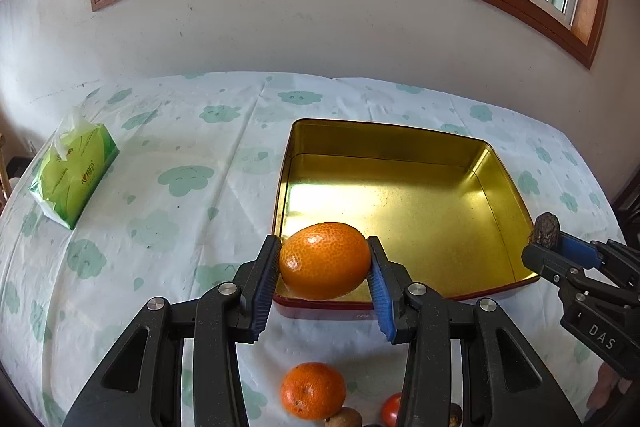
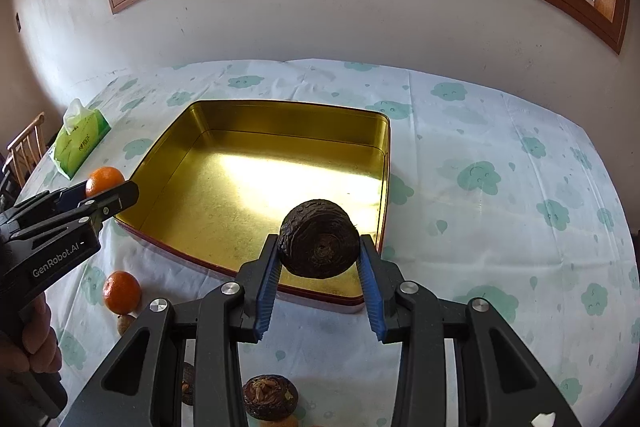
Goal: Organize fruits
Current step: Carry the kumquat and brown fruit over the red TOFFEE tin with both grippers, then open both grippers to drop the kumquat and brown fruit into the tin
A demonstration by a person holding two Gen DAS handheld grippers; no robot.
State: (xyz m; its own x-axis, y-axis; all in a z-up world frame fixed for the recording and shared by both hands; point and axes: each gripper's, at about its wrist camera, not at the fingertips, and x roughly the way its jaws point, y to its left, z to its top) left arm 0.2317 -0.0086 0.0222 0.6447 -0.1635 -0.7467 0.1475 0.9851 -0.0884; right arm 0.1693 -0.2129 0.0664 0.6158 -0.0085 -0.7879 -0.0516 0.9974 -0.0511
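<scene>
My left gripper [image 1: 325, 269] is shut on an orange tangerine [image 1: 325, 259], held over the near rim of the empty gold tin [image 1: 404, 203]. In the right wrist view the same tangerine [image 2: 105, 179] and left gripper [image 2: 108, 193] hover by the tin's [image 2: 256, 187] left edge. My right gripper [image 2: 319, 259] is shut on a dark, rough water chestnut [image 2: 319, 239] above the tin's near right corner. From the left wrist view the right gripper [image 1: 546, 245] carries that chestnut [image 1: 545, 230] at the tin's right rim.
A green tissue pack [image 1: 74, 173] lies far left on the cloud-print tablecloth [image 1: 168, 131]. Near the front edge lie another tangerine [image 1: 313, 390], a red fruit [image 1: 392, 409], small brown fruits [image 1: 346, 418] and a dark chestnut [image 2: 271, 397]. A wooden chair [image 2: 26, 147] stands left.
</scene>
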